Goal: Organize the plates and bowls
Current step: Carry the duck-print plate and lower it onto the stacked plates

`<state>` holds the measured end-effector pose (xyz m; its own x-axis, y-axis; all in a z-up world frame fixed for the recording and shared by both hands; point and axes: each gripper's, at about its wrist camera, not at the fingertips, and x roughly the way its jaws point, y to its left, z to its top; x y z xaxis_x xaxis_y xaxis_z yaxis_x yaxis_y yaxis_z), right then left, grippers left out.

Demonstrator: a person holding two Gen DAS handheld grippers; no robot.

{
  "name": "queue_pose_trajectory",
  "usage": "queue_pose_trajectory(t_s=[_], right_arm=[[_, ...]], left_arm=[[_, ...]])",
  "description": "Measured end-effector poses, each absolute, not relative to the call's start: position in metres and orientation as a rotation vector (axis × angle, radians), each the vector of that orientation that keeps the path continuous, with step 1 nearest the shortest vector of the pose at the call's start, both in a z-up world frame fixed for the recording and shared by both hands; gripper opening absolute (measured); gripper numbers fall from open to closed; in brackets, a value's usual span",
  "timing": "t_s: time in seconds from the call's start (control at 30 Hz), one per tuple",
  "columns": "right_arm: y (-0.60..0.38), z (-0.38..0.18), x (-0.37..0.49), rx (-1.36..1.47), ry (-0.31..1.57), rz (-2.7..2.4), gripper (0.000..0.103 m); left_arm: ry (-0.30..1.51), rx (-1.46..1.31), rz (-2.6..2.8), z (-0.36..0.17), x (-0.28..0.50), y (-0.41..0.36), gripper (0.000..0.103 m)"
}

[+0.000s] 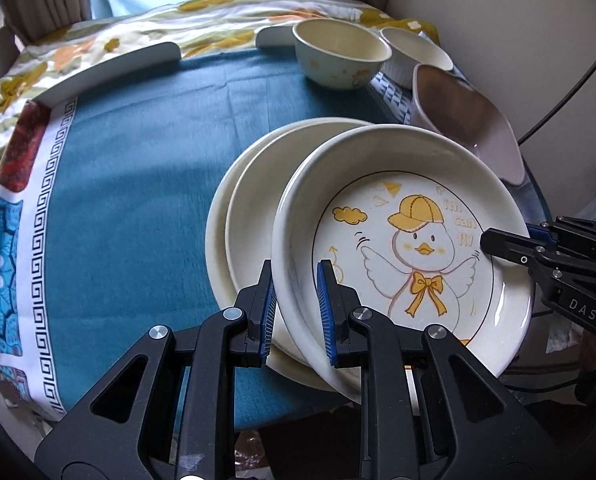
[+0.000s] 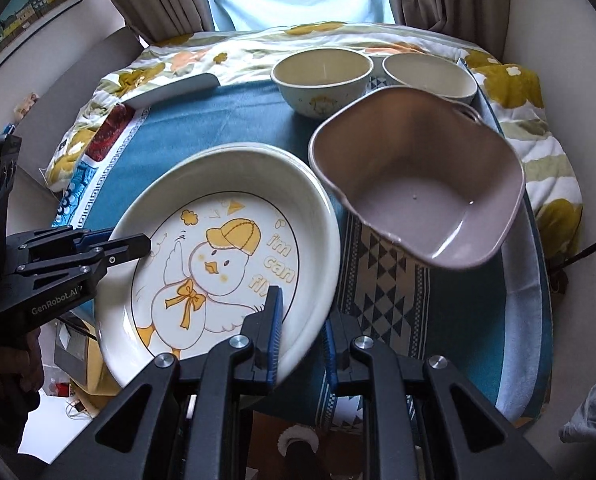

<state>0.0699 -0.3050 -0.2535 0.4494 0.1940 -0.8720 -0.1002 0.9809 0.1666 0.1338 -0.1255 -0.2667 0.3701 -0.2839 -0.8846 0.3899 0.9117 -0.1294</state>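
Cream duck plate sits tilted above two plain plates on the worktop — left claw and right claw each grip its rim.

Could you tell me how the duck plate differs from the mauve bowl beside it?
The duck plate is round, shallow and cream with a yellow-capped duck print; the mauve bowl is squarish, deep and plain. The plate's rim sits between the fingers of both the left tool and the right tool, while nothing grips the bowl. The plate lies over another cream plate, as the left wrist view shows; the bowl does not. Both are empty.
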Motion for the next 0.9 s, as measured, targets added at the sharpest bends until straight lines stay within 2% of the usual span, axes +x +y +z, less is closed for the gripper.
queue_pose_trajectory(t_s=[0.47, 0.9], right_arm=[[-0.300, -0.260, 0.076, 0.083, 1.088, 0.165, 0.017], [-0.294, -0.264, 0.082, 0.070, 1.086, 0.162, 0.017]], left_arm=[[1.081, 0.193, -0.396, -0.274, 0.146, -0.133, 0.017], [1.002, 0.397, -0.301, -0.274, 0.143, -0.150, 0.017]])
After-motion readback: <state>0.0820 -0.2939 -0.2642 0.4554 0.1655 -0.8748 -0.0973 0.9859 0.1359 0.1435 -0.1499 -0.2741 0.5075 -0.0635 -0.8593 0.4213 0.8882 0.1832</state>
